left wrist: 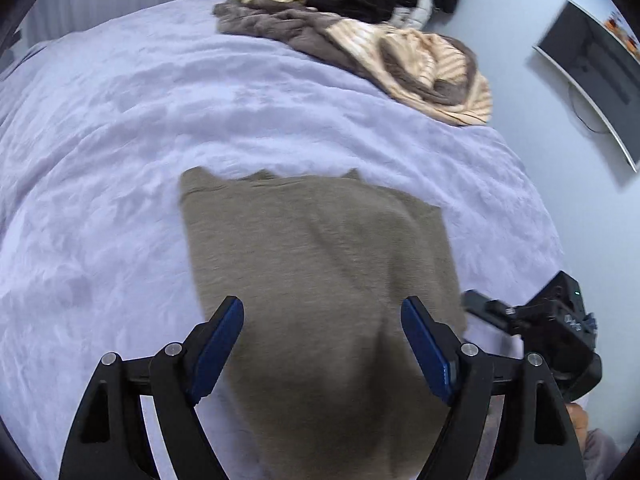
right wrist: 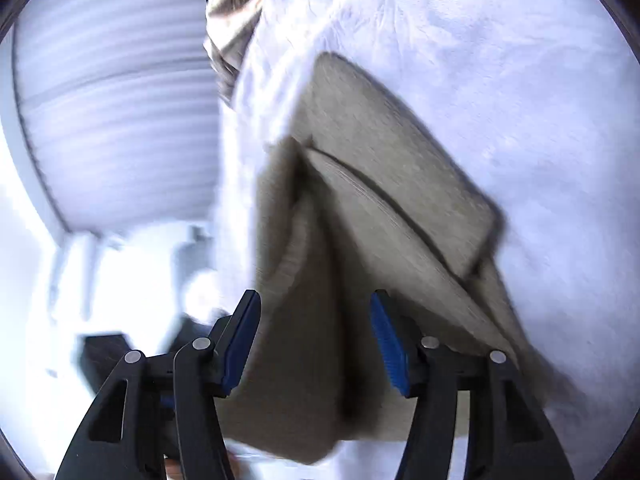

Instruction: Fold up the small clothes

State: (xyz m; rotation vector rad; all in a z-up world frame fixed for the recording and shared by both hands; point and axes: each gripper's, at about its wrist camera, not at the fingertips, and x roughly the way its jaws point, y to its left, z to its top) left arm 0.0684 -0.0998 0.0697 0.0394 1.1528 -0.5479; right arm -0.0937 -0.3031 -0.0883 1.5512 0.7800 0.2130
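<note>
**What the two views leave unclear**

The right wrist view is smeared with motion blur: the olive-brown garment [right wrist: 360, 208] shows a fold line, but its layers cannot be sorted. The near-left room beyond the bed edge is washed out, and a dark boxy thing [right wrist: 104, 354] there is unidentifiable. In the left wrist view, the garment's near end runs off the bottom edge. The far heap of clothes [left wrist: 360, 52] is too tangled to count. A monitor [left wrist: 592, 64] is blurred.
</note>
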